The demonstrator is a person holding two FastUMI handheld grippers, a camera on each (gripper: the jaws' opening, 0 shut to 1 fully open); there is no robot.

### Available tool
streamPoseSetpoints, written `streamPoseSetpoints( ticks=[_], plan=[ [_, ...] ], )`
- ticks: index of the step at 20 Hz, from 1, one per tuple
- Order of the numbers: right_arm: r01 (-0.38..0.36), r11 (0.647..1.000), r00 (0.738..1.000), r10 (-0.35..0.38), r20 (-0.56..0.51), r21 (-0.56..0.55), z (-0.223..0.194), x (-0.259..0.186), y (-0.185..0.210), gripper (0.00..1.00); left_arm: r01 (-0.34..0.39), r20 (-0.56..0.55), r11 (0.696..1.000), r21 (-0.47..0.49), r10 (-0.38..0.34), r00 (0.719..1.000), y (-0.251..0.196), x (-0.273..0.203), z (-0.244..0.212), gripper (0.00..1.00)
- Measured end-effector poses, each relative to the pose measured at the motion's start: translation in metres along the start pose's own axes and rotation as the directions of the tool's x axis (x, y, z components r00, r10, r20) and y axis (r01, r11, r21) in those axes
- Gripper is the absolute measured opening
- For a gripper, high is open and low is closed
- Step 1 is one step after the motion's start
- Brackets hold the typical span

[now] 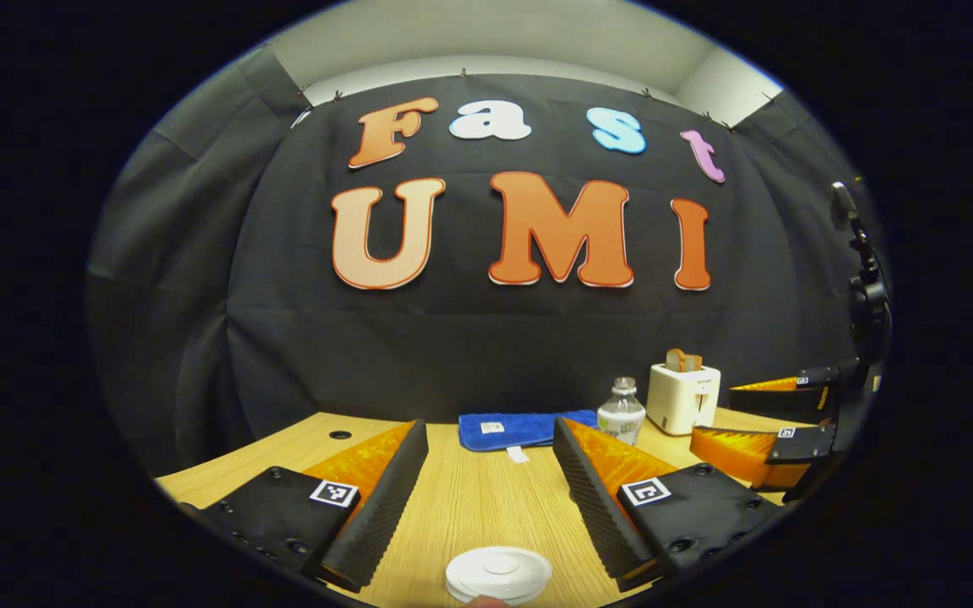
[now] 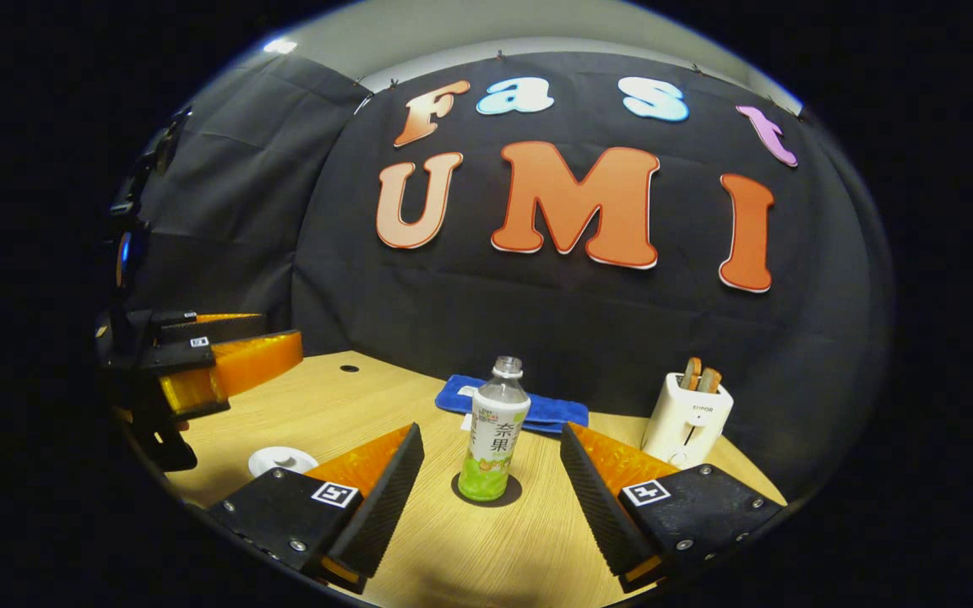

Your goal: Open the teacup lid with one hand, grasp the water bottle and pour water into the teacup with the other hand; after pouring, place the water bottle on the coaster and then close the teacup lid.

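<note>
The clear plastic water bottle (image 2: 493, 439) with a green label is standing upright, long axis vertical, on a dark round coaster (image 2: 513, 495) on the wooden worktop (image 2: 470, 549), neck pointing up. The right tool (image 2: 486, 481) is gaping wide, holding nothing, the bottle between its fingers. The bottle looks light, smooth and squashable; mid-body seems the best grip. The left tool (image 1: 491, 485) is also gaping empty over the white round teacup lid (image 1: 498, 574).

I see even, soft overhead light in both views; the wooden table (image 2: 486, 540) is bright with faint glare, and the water bottle (image 2: 493, 439) casts only a small shadow. Fisheye distortion bends the edges, where detail darkens and softens. The centre stays sharp.
</note>
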State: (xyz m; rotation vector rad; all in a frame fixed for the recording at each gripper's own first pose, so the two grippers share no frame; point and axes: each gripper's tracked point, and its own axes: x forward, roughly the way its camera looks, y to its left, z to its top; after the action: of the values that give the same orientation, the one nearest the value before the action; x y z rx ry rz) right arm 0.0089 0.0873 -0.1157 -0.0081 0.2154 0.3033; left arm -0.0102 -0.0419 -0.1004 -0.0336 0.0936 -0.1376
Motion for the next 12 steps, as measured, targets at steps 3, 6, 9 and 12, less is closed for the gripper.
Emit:
streamPoseSetpoints(
  ticks=[3,6,9,12],
  plan=[
    [0.021,1.000,0.999,-0.021,0.046,0.001,0.018,-0.006,-0.003,0.99,-0.015,0.034,0.999,-0.030,0.016,0.999,0.008,0.002,0.017,0.97],
    [0.050,0.999,0.995,-0.049,0.084,-0.003,0.032,-0.010,-0.011,0.99,-0.035,0.057,0.999,-0.026,0.037,0.998,0.016,0.002,0.028,0.97],
    [0.065,0.998,0.993,-0.064,0.098,-0.006,0.035,-0.013,-0.012,0.99,-0.046,0.059,0.998,-0.030,0.048,0.997,0.021,0.002,0.031,0.95],
    [0.102,0.995,0.987,-0.102,0.124,0.002,0.040,-0.016,-0.023,0.99,-0.045,0.066,0.999,-0.010,0.046,0.997,0.023,-0.001,0.034,0.97]
  ],
)
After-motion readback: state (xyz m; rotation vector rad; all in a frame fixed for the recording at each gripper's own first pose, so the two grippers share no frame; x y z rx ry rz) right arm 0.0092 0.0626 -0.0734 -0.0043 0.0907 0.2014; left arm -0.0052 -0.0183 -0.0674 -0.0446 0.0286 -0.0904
